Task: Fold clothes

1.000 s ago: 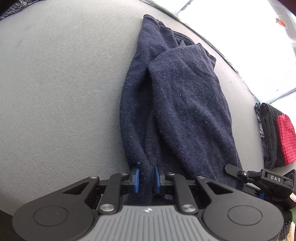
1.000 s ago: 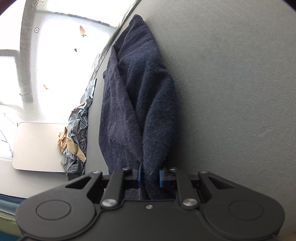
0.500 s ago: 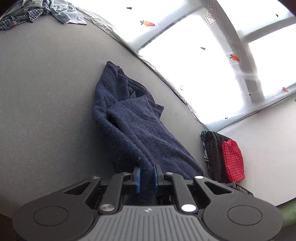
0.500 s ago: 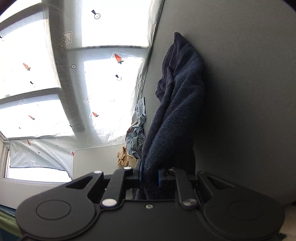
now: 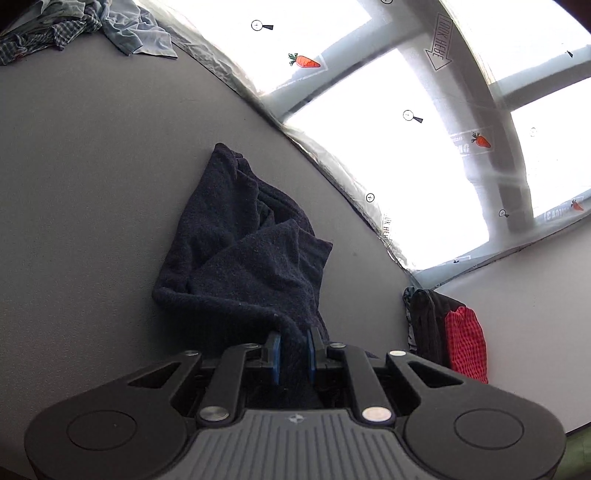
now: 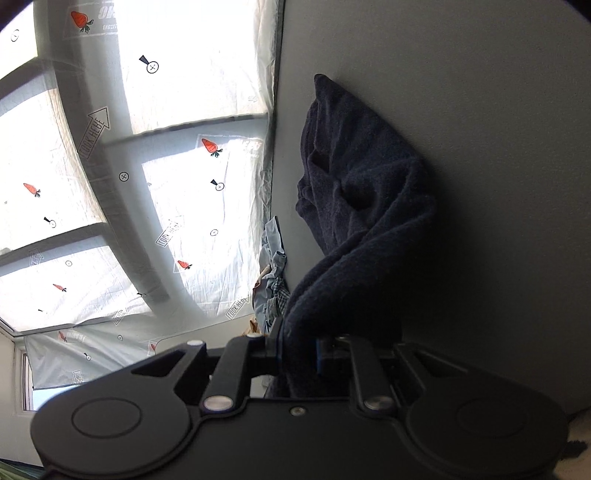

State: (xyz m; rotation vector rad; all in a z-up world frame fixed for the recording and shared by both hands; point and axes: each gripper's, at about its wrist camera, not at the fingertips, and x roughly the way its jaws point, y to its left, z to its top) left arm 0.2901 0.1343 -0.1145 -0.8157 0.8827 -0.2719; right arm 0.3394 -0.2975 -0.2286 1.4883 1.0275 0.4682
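A dark navy fleece garment (image 5: 251, 258) lies bunched on the grey table (image 5: 92, 184), its near end lifted. My left gripper (image 5: 293, 345) is shut on one near edge of it, cloth pinched between the blue pads. In the right wrist view the same navy garment (image 6: 365, 206) rises in a twisted fold from the table (image 6: 498, 147) to my right gripper (image 6: 297, 349), which is shut on another near edge. The far end of the garment still rests on the table.
A heap of unfolded light blue and checked clothes (image 5: 85, 29) lies at the table's far left corner, seen also as a clothes heap (image 6: 271, 284). Black and red folded garments (image 5: 447, 332) stack at the right edge. Bright covered windows (image 5: 406, 166) stand behind the table.
Both grippers have risen and tilted up, lifting the near end of the navy garment off the table; it now bunches toward its far end. The right gripper has rolled.
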